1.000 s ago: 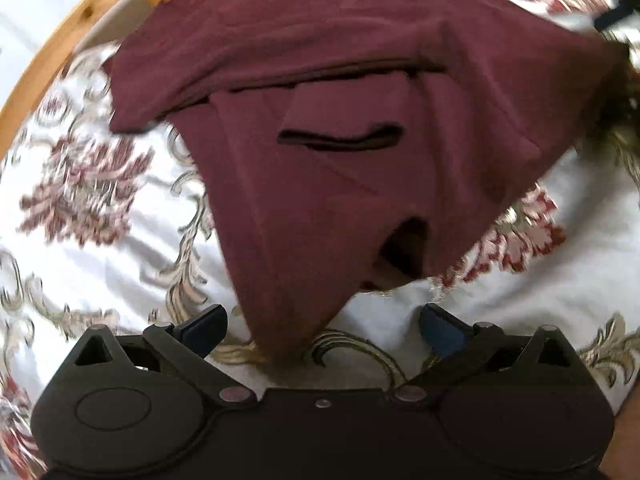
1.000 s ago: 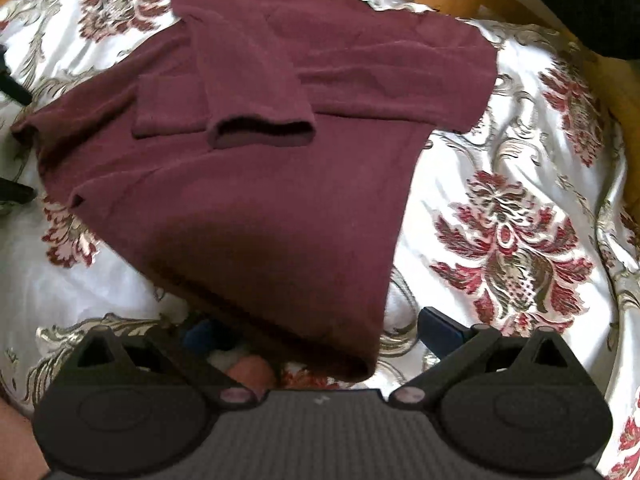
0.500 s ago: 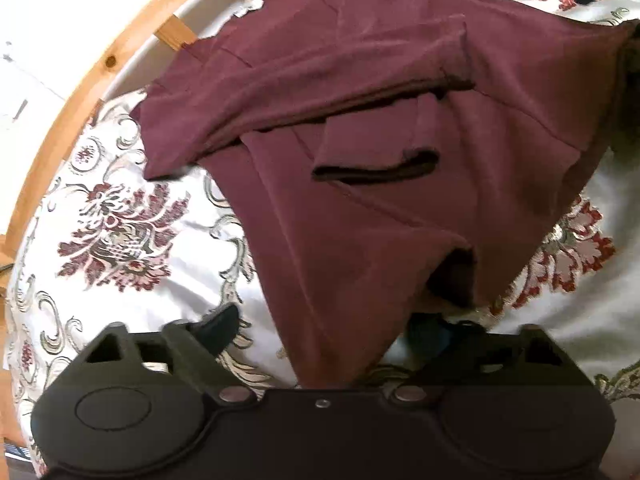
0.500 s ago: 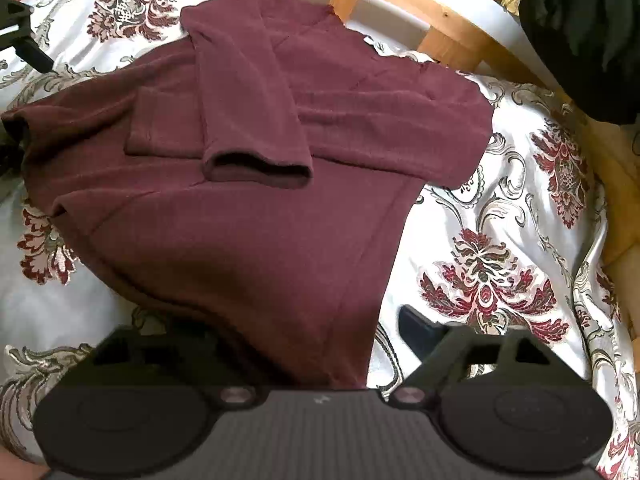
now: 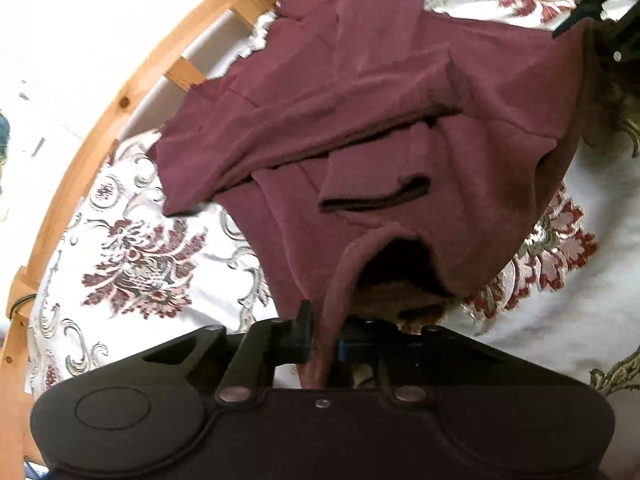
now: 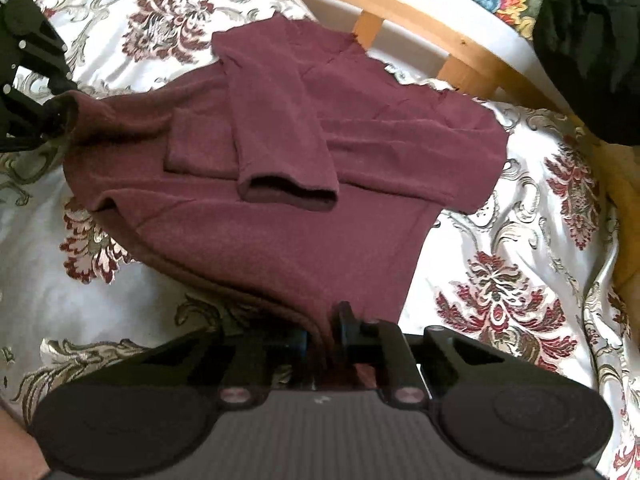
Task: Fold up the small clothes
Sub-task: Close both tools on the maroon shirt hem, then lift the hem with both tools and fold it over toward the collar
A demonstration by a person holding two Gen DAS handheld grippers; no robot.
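A maroon long-sleeved sweater (image 5: 400,148) lies on a floral bedspread (image 5: 136,264) with both sleeves folded across its chest. My left gripper (image 5: 322,336) is shut on one bottom hem corner, which is lifted off the bed. My right gripper (image 6: 324,334) is shut on the other hem corner of the sweater (image 6: 280,220). The left gripper also shows at the left edge of the right wrist view (image 6: 28,92). The hem sags between the two corners.
A curved wooden bed rail (image 5: 120,96) runs behind the sweater's collar; it also shows in the right wrist view (image 6: 440,20). A black bundle (image 6: 588,48) sits at the far right beyond the rail. Bedspread (image 6: 520,272) lies open on both sides of the sweater.
Both grippers were open around the hem corners and have now shut on them. The hem has lifted off the bedspread.
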